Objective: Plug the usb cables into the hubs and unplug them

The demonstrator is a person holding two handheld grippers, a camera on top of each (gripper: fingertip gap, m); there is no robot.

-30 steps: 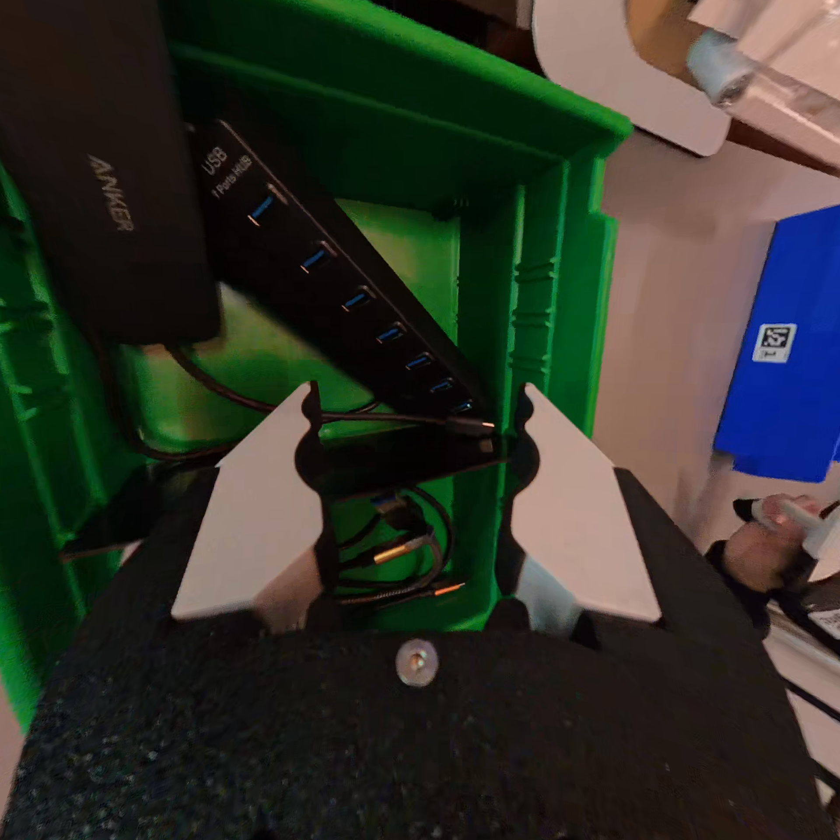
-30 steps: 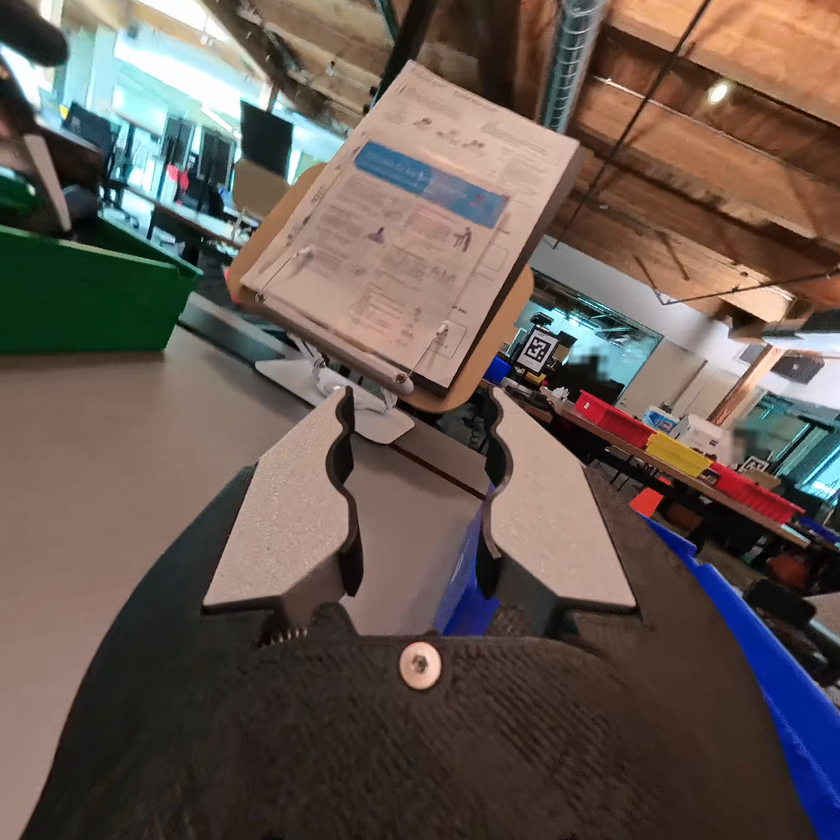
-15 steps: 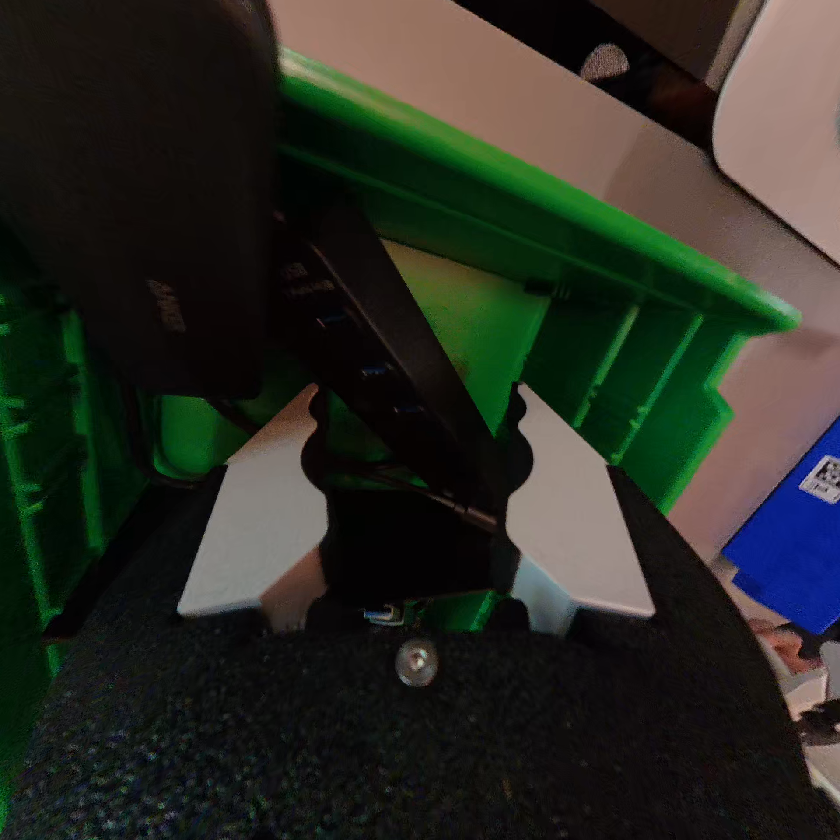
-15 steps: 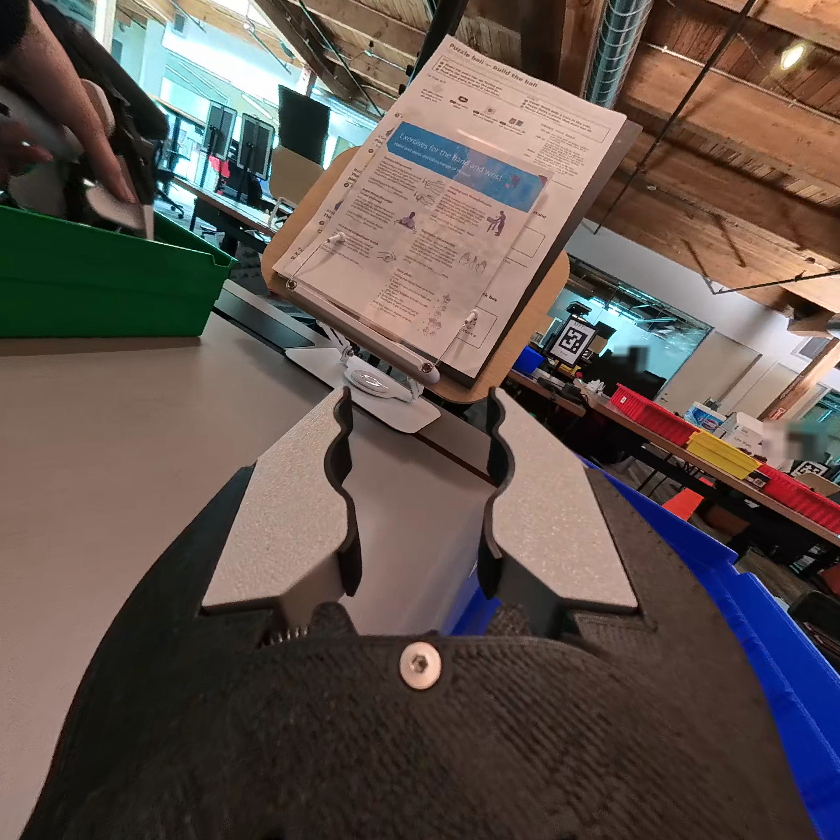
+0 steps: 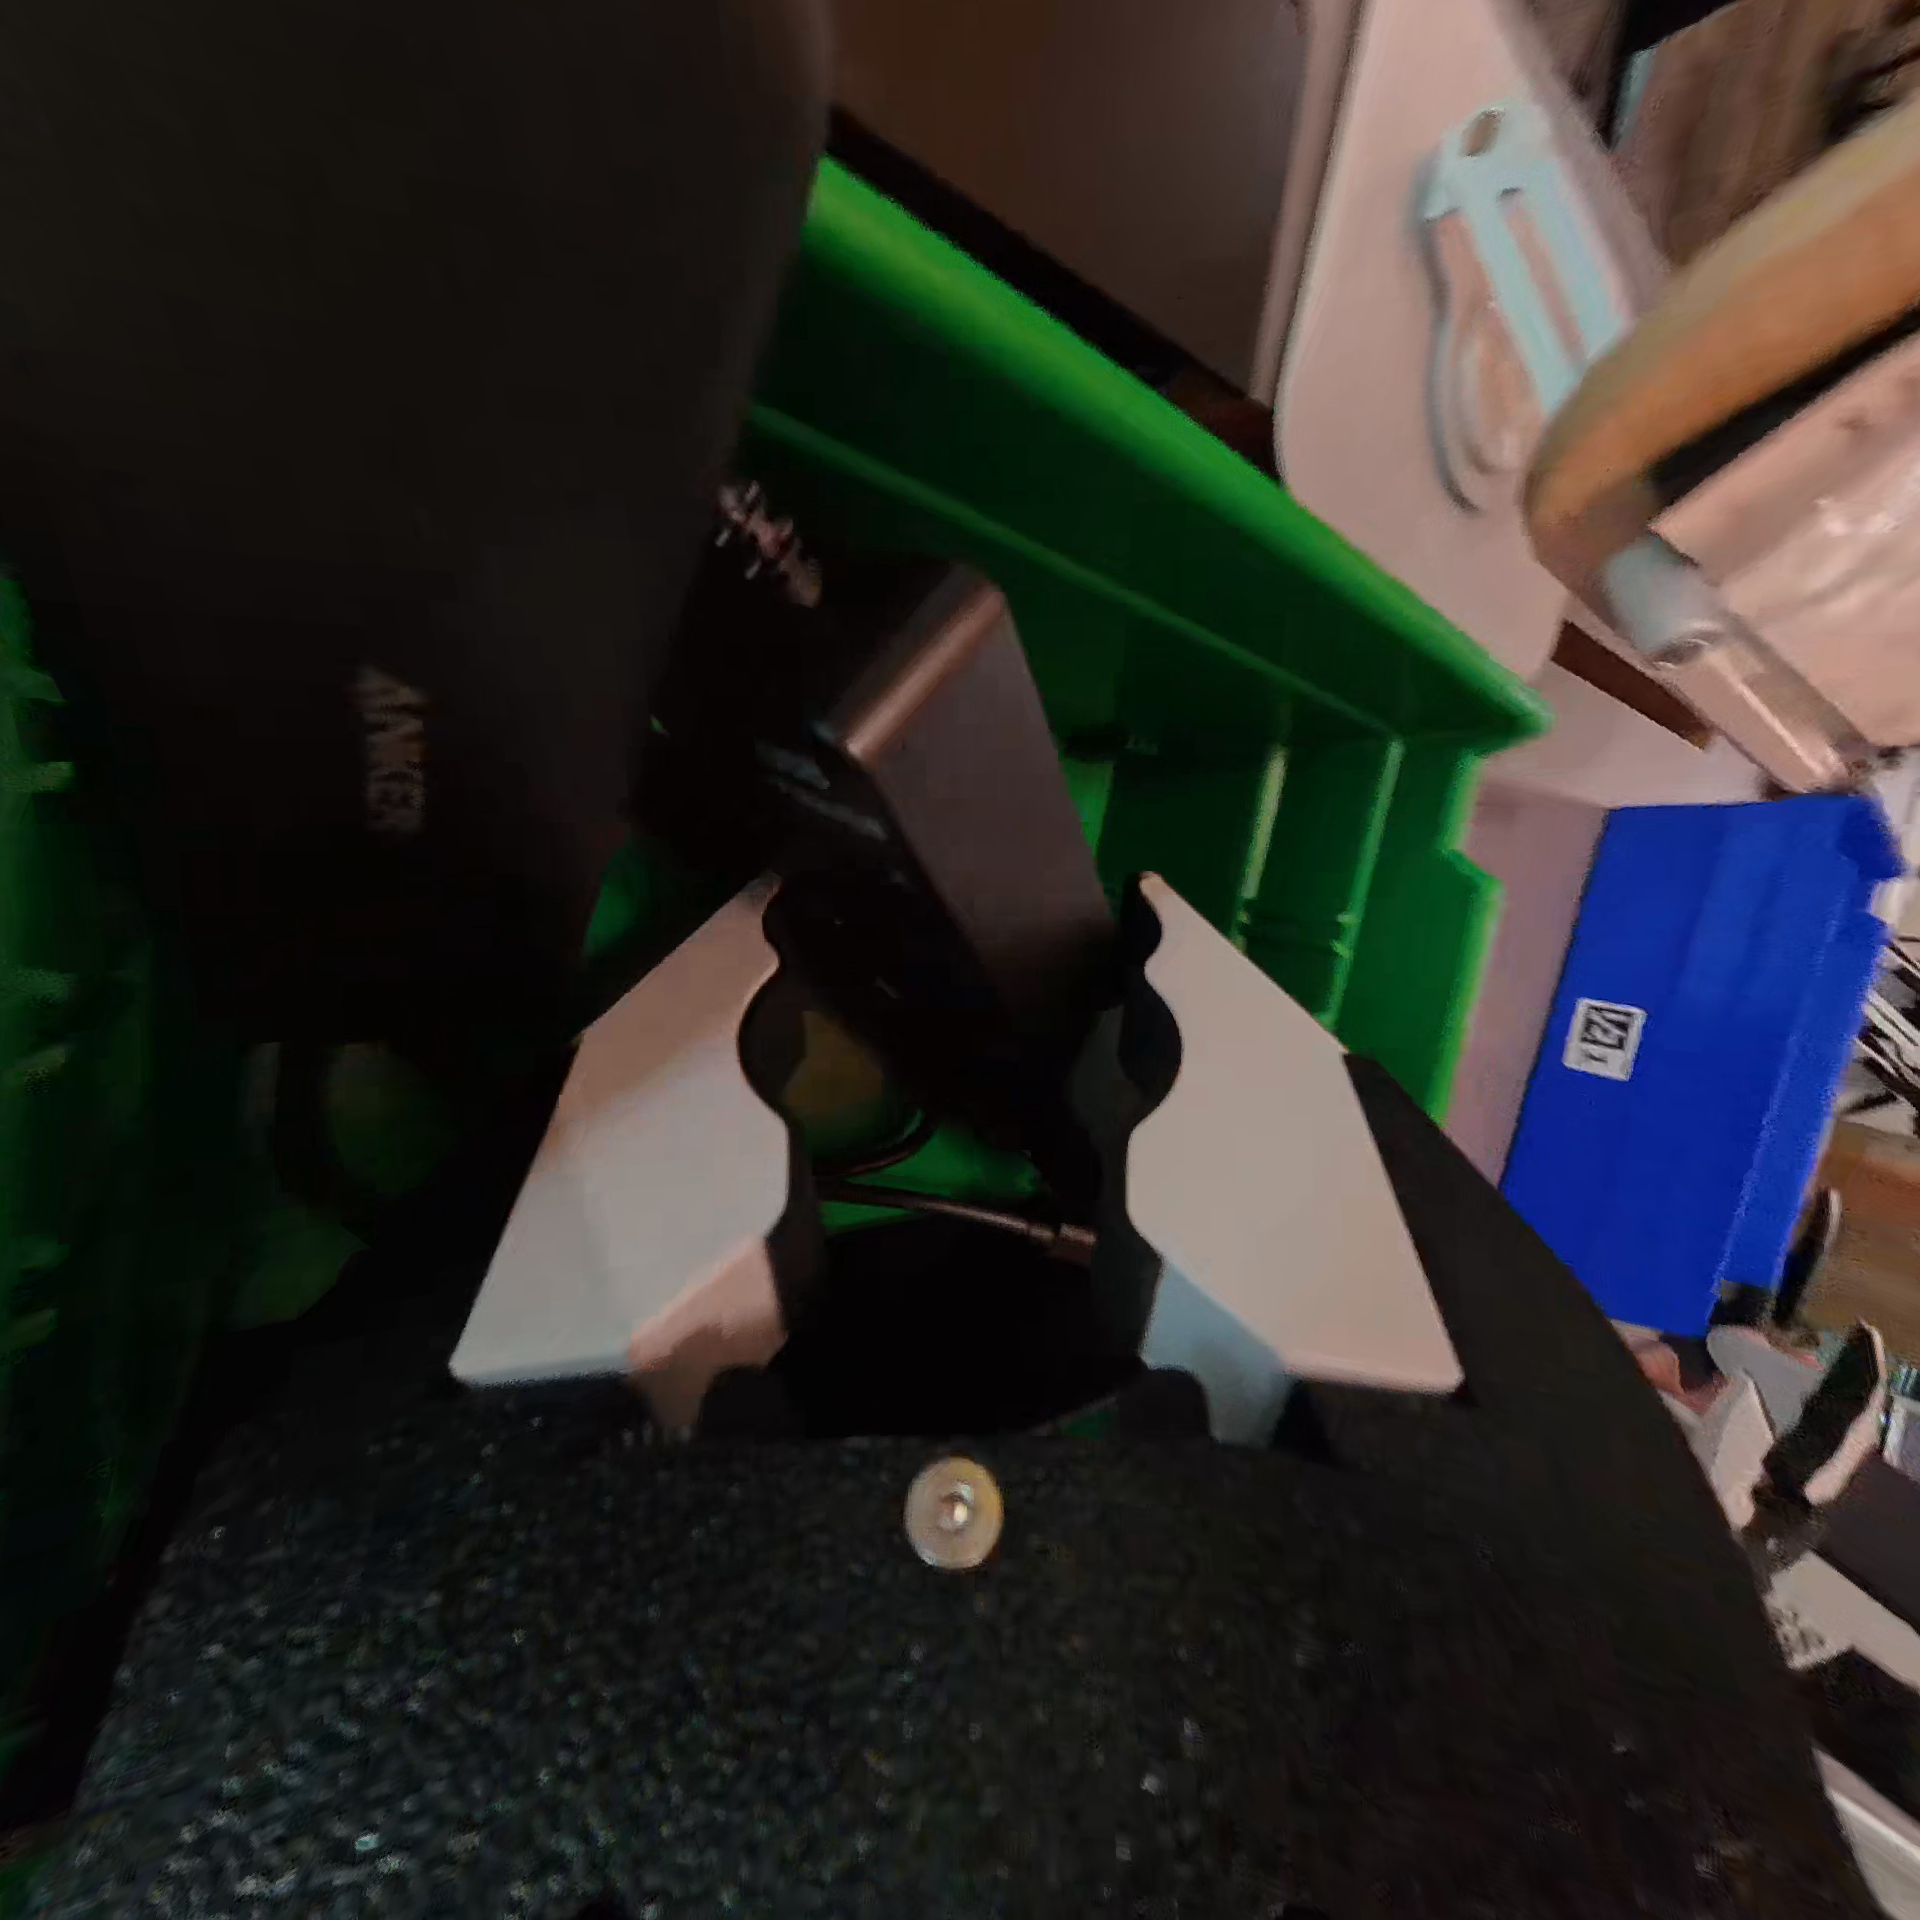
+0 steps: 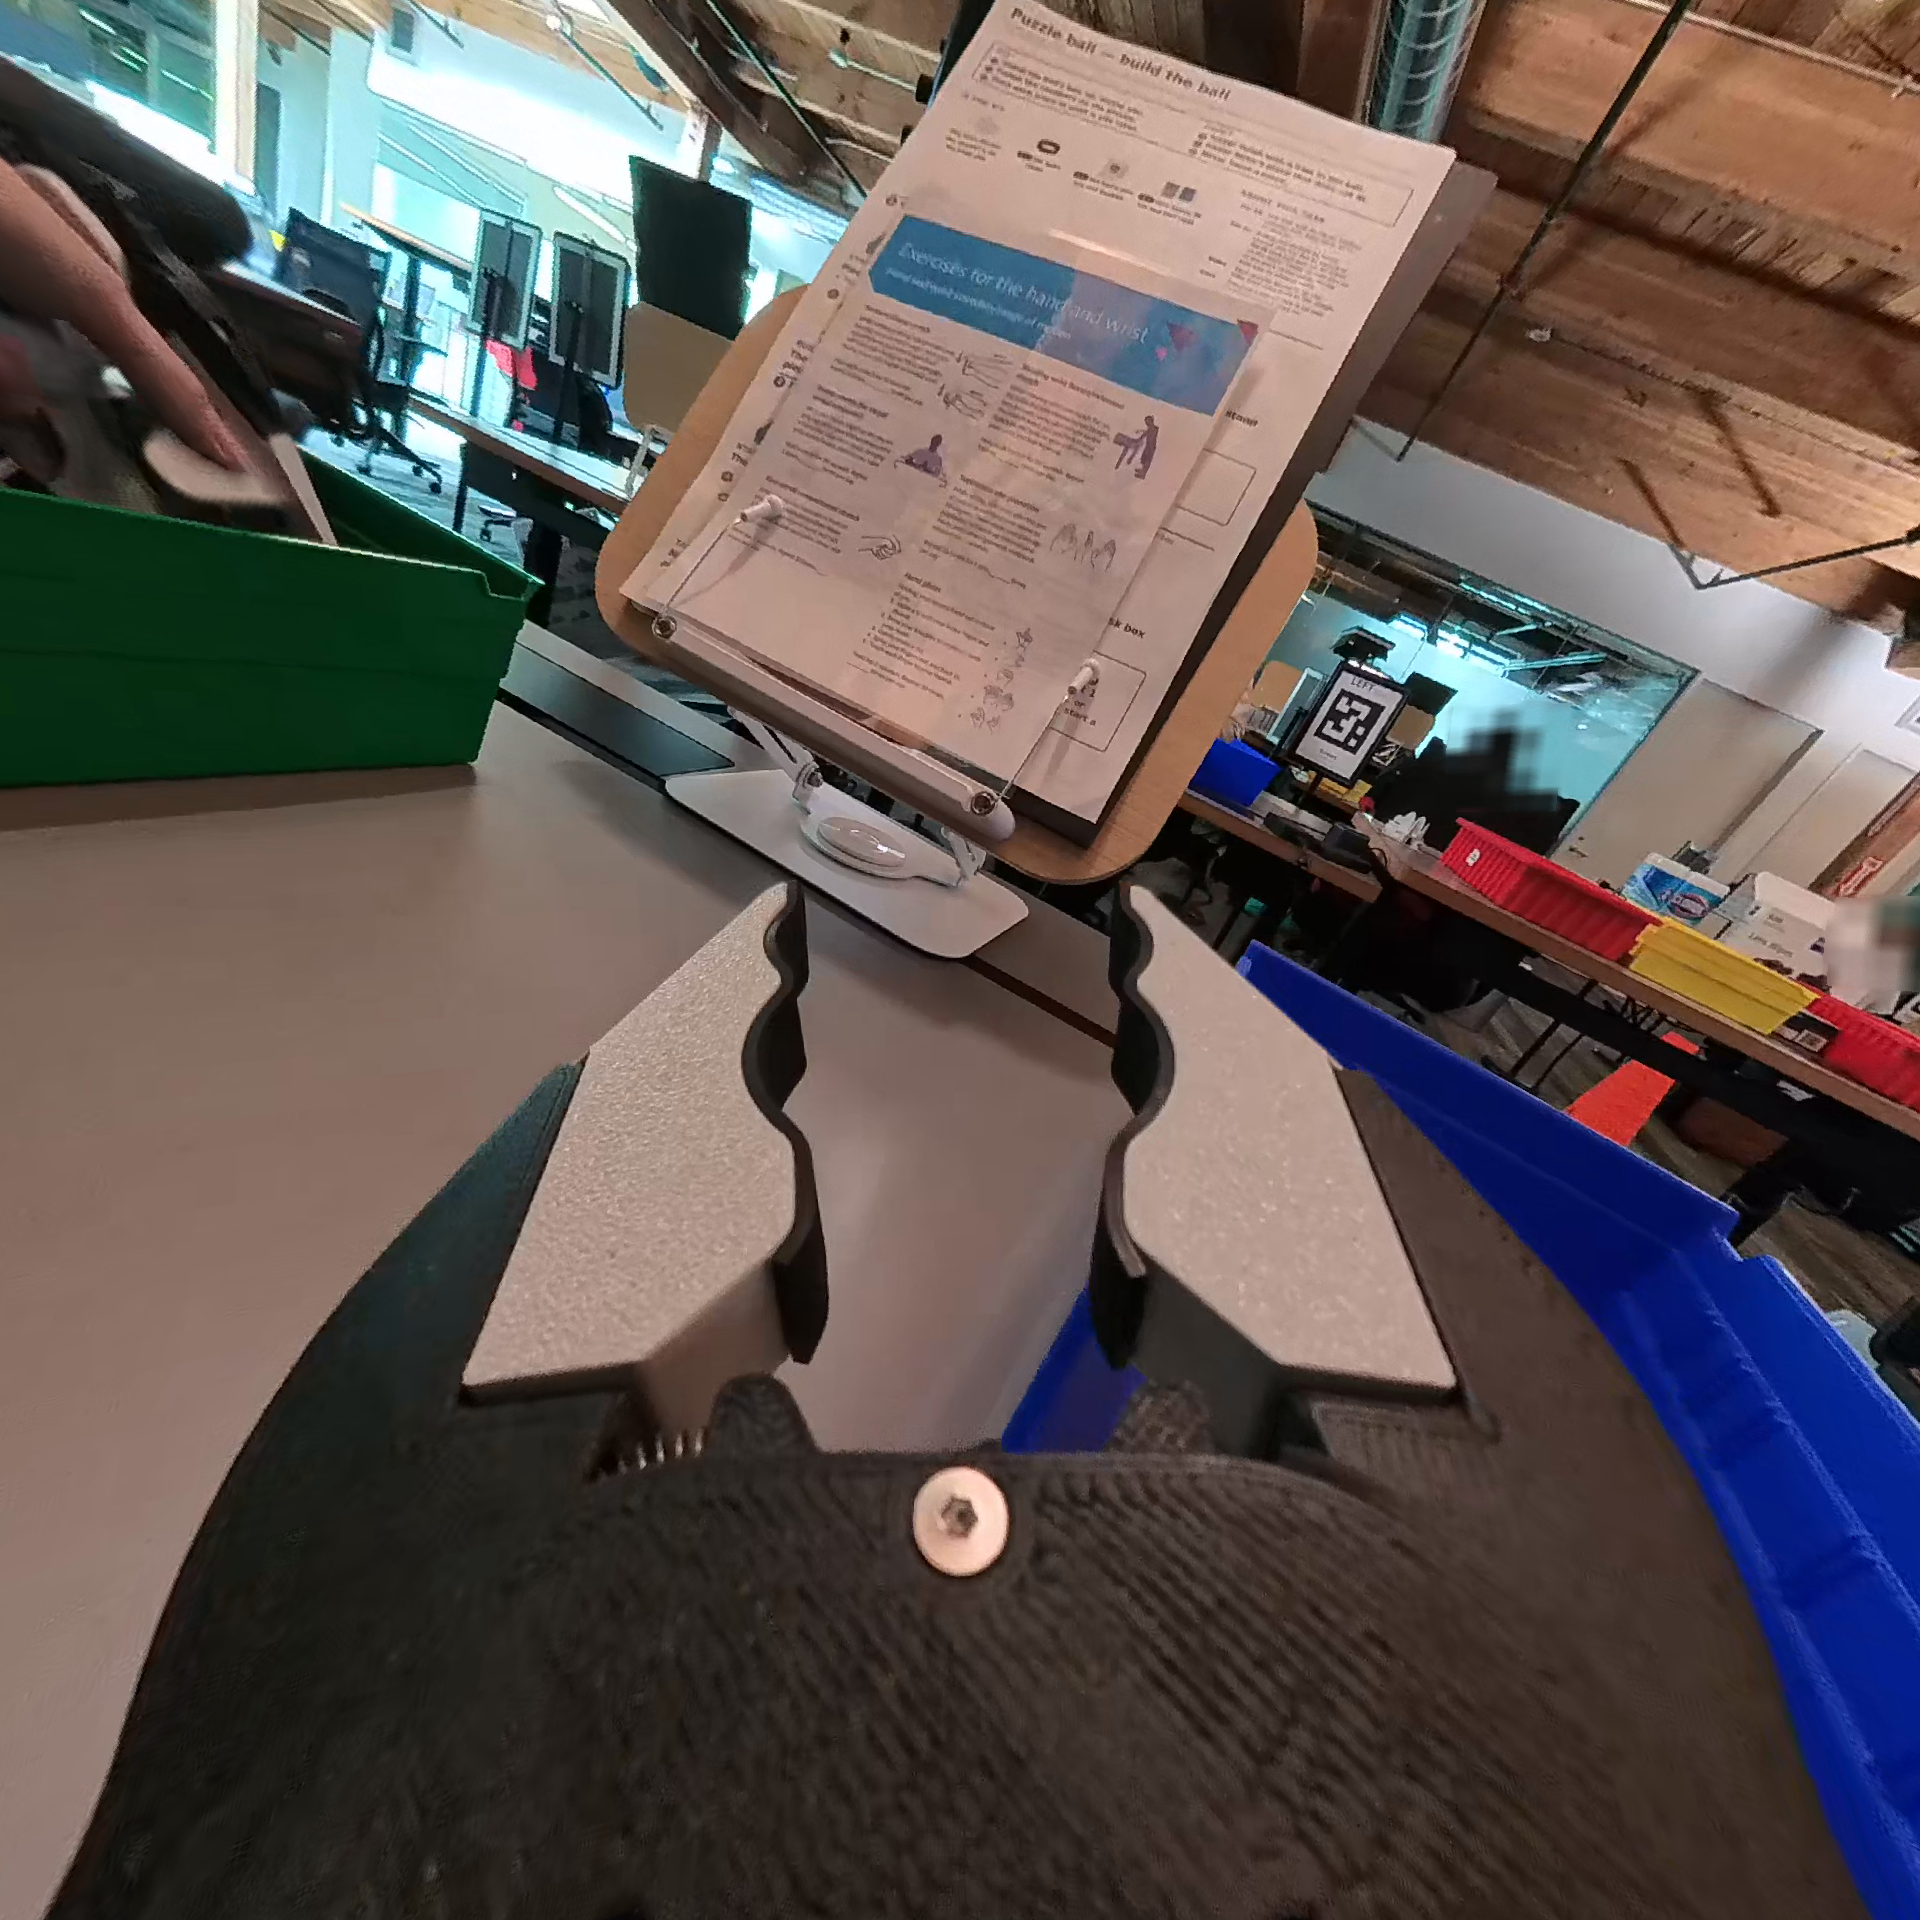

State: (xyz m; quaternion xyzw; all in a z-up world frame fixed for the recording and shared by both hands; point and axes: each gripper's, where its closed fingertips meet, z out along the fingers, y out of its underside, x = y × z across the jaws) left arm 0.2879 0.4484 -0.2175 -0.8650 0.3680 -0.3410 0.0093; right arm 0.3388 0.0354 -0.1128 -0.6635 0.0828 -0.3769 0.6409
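Left wrist view: left hand-held gripper point(image 5: 951, 1049) jaws apart inside green plastic bin point(image 5: 1091, 540), long black USB hub point(image 5: 914, 914) between fingers, grip unclear. Right hand-held gripper point(image 6: 956, 1081) open, empty, above grey desk point(image 6: 260, 987).

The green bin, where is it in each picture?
Left wrist view: the green bin fills the left and middle, its rim running from top centre down to the right, with the left gripper reaching into it.
Right wrist view: the green bin sits at the left edge on the table.
Shared landmark: the blue bin at right in the left view, at right here.
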